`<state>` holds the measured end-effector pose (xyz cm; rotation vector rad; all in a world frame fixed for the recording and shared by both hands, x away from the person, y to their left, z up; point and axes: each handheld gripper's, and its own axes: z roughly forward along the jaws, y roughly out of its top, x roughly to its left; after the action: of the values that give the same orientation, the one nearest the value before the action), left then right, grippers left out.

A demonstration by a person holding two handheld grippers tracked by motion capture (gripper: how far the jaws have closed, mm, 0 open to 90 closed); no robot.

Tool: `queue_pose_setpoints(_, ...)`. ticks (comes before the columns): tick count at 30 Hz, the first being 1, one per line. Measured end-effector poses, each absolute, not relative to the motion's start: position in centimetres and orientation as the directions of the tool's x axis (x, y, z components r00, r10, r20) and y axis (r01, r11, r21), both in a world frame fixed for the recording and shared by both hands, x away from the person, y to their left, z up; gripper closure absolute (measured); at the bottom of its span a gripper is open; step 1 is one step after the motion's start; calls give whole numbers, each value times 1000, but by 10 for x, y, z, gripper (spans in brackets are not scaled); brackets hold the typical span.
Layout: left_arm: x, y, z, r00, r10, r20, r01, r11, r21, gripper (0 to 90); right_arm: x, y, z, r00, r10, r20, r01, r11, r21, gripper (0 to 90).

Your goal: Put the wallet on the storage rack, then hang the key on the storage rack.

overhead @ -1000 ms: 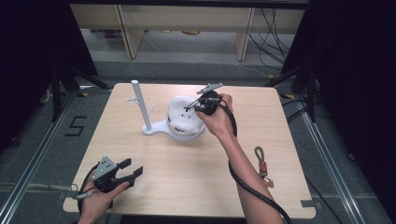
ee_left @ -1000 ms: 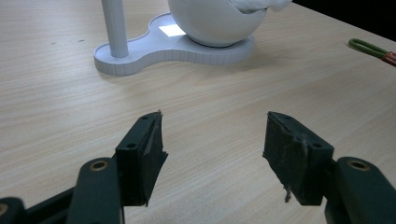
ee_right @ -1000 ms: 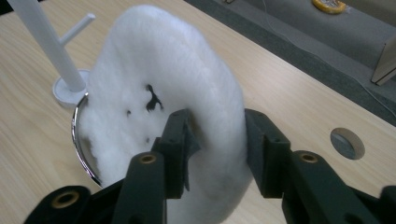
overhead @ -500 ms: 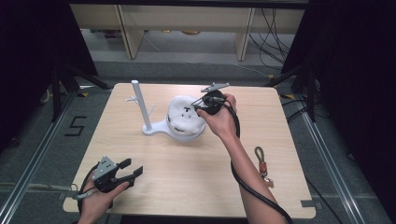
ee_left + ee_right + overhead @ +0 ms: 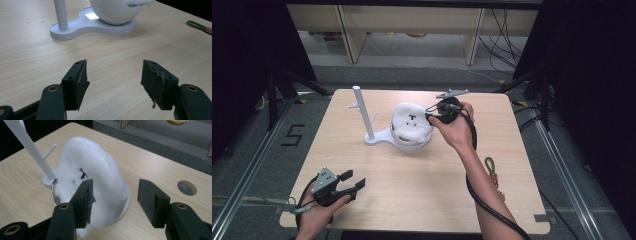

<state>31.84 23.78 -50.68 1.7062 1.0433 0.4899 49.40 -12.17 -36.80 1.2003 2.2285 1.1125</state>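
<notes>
A white fluffy plush (image 5: 411, 120) with small black marks lies in a white round bowl (image 5: 113, 11). The bowl sits on a flat white base (image 5: 377, 139) that also carries an upright white pole (image 5: 363, 112). My right gripper (image 5: 431, 112) is open at the plush's right side. In the right gripper view, the plush (image 5: 100, 170) lies behind the left jaw and its edge reaches into the gap of the gripper (image 5: 115, 197). My left gripper (image 5: 354, 182) rests open near the table's front left, and nothing is between its jaws (image 5: 113, 75).
A green and red strap (image 5: 491, 170) lies on the table's right side, also seen in the left gripper view (image 5: 200, 26). A round hole (image 5: 187, 187) is set in the tabletop beyond the bowl. The pole has short side pegs (image 5: 50, 150).
My right gripper has shifted slightly right and toward the person beside the plush. The left gripper has not moved.
</notes>
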Motion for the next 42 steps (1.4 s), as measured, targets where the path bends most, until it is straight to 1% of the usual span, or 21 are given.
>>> queue_pose_setpoints(10,318,235,-507,534,831,-154,415,-99,905,369,476,-158,-373,-525,843,115,599,270,754,446)
queue_pose_setpoints(11,318,235,-507,535,831,-152,416,-103,904,369,475,-164,-375,-540,835,102,584,284,761,445)
queue_pose_setpoints(12,319,235,-507,535,831,-152,415,-102,904,369,471,-166,-375,-517,848,115,607,269,748,443)
queue_pose_setpoints(13,319,234,-507,535,831,-153,416,-100,904,369,469,-172,-376,-520,847,107,610,281,741,441)
queue_pose_setpoints(14,320,234,-507,541,826,-157,408,-96,908,369,466,-175,-378,-507,853,122,623,265,736,438)
queue_pose_setpoints(18,321,233,-507,541,828,-151,413,-104,905,369,456,-193,-386,-471,873,126,658,252,710,436)
queue_pose_setpoints(20,321,233,-507,541,828,-149,412,-106,905,370,452,-204,-391,-469,875,117,659,258,707,438)
queue_pose_setpoints(23,322,232,-508,542,826,-157,407,-95,908,370,445,-218,-398,-454,883,116,677,257,689,460)
queue_pose_setpoints(24,322,232,-508,541,827,-154,408,-98,908,371,442,-221,-402,-429,893,135,688,226,689,476)
queue_pose_setpoints(25,322,232,-507,535,832,-149,413,-103,905,371,441,-227,-403,-434,892,124,694,243,678,491)
queue_pose_setpoints(27,322,231,-508,536,831,-149,413,-104,905,372,438,-237,-409,-419,900,124,709,238,664,528)
queue_pose_setpoints(28,322,230,-508,540,829,-144,409,-110,906,372,435,-239,-410,-375,916,144,741,202,641,542)
queue_pose_setpoints(29,322,229,-508,545,826,-146,406,-107,908,372,435,-246,-413,-397,909,125,727,229,647,554)
queue_pose_setpoints(30,322,229,-507,542,828,-140,410,-115,905,371,433,-250,-415,-398,908,132,735,229,638,569)
queue_pose_setpoints(33,321,228,-507,548,825,-139,406,-118,906,372,428,-257,-420,-362,923,130,770,217,600,609)
queue_pose_setpoints(34,321,228,-507,550,823,-139,405,-118,906,372,426,-260,-423,-356,928,107,775,229,590,611)
queue_pose_setpoints(35,321,228,-506,547,825,-140,407,-116,906,372,425,-262,-425,-339,934,116,801,222,555,612)
queue_pose_setpoints(37,321,229,-506,544,827,-142,409,-113,905,372,423,-267,-429,-342,931,127,816,227,532,613)
queue_pose_setpoints(38,321,229,-506,543,828,-143,409,-112,905,371,422,-270,-430,-331,927,176,844,207,494,613)
queue_pose_setpoints(40,321,229,-506,540,830,-138,408,-115,906,372,420,-272,-433,-308,943,125,856,217,469,609)
queue_pose_setpoints(42,322,228,-505,539,831,-140,410,-114,905,371,421,-276,-435,-287,951,119,879,211,428,601)
